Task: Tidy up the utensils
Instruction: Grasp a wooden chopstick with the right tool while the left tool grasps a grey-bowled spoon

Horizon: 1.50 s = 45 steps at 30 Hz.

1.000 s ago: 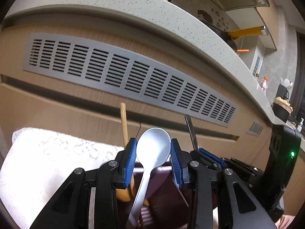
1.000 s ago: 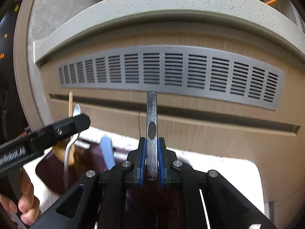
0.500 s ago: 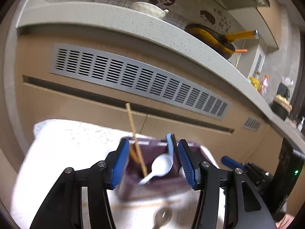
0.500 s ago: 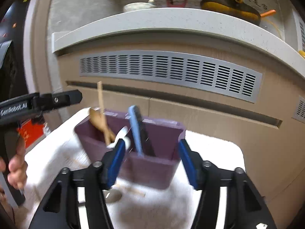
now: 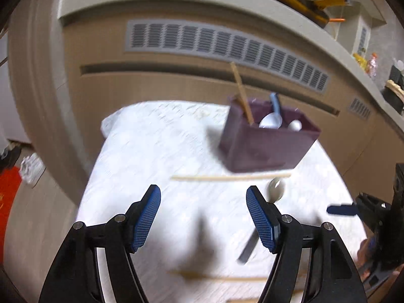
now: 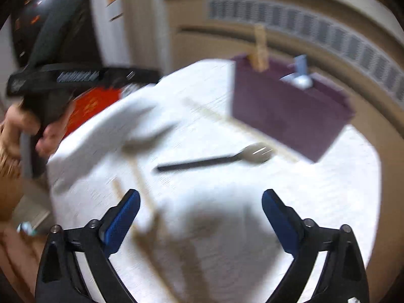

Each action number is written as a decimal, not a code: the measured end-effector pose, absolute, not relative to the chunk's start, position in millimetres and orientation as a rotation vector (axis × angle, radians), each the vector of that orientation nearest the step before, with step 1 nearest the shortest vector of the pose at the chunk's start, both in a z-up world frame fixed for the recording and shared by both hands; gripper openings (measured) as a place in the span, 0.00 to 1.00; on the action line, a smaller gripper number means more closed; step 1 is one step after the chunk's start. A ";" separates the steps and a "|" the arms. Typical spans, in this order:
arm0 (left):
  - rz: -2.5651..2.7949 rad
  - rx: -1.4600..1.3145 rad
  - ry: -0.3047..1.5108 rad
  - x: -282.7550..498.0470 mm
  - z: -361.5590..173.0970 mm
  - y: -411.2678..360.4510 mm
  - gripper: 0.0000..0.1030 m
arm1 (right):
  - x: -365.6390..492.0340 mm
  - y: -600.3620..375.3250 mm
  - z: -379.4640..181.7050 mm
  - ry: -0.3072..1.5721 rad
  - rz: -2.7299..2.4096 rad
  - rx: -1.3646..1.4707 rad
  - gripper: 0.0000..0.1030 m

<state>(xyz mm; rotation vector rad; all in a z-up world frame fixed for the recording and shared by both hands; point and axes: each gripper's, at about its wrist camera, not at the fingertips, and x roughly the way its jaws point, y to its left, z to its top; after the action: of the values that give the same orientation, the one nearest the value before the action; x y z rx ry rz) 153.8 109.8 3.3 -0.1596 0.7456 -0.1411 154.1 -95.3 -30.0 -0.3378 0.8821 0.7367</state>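
Surface (image 5: pixel 156 151): white cloth, loose utensils lying on it.
Purple bin (image 5: pixel 265 149): already holds spoons.
Fork (image 6: pixel 217 160): in front of bin.
Chopsticks (image 5: pixel 227 177): thin, flat; could slip when pinched.
Left gripper (image 5: pixel 203 213): fingers spread, empty.
Right gripper (image 6: pixel 200 218): fingers spread, empty.

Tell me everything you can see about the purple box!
The purple box is a dark plum, open-topped rectangular holder, plastic by its look. It stands upright on the white cloth, near the cabinet. Utensils stick out of it: a wooden handle, a blue handle and pale spoons. A chopstick lies just in front. Neither gripper touches it.
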 end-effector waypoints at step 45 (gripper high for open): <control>-0.543 0.142 0.967 208.0 -35.7 -28.7 0.68 | 169.5 -205.7 -40.1 0.995 0.464 0.011 0.06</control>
<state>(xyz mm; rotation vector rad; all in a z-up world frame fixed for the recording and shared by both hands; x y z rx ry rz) 208.0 -28.7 -35.7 0.1420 0.9674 -0.5432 169.5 -205.7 -40.1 0.0107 0.9948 0.4636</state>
